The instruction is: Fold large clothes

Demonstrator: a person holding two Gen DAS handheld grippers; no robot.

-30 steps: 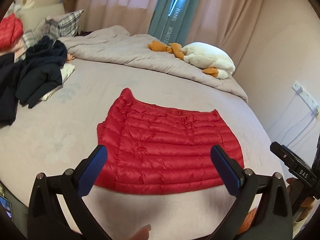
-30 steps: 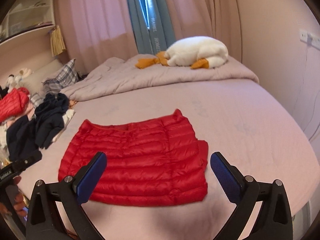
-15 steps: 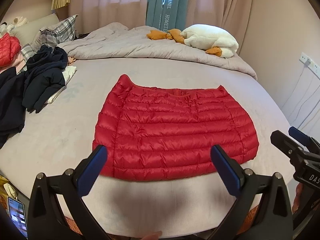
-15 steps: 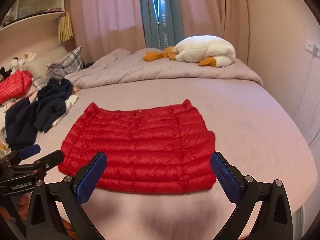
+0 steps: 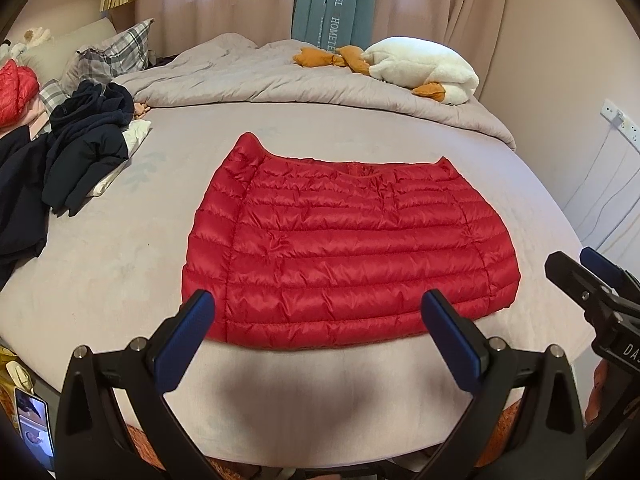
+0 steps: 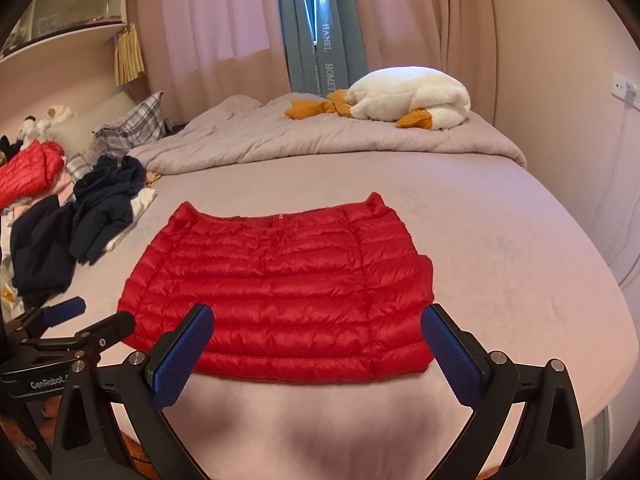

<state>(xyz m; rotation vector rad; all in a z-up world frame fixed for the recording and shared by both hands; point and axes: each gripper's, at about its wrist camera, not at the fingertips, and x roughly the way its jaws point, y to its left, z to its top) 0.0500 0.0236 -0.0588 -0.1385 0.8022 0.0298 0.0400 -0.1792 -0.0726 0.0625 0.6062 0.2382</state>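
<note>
1. A red quilted down jacket [image 5: 348, 256] lies flat on the pinkish-grey bed sheet [image 5: 120, 272], folded into a wide block with its hem towards the near edge of the bed and its collar on the far side. In the right wrist view the same jacket [image 6: 280, 292] sits in the middle of the mattress.
2. The left gripper [image 5: 320, 336] hangs above the near edge of the bed with its two blue-padded fingers spread wide and nothing between them; the jacket's hem shows in the gap but is not touched.
3. The right gripper [image 6: 316, 344] is likewise spread wide and holds nothing, poised over the near hem of the jacket.
4. Each gripper shows in the other's view: the right one at the right edge of the left wrist view, the left one at the left edge of the right wrist view.
5. On the left side of the bed lies a heap of dark navy clothes [image 5: 80, 148], with another red garment [image 6: 28, 172] further left.
6. At the far end a crumpled grey duvet [image 5: 280, 80] carries a white goose plush [image 5: 424, 68] with orange feet.
7. A plaid pillow [image 5: 112, 56] rests at the far left, and curtains [image 6: 224, 28] hang behind the bed.
</note>
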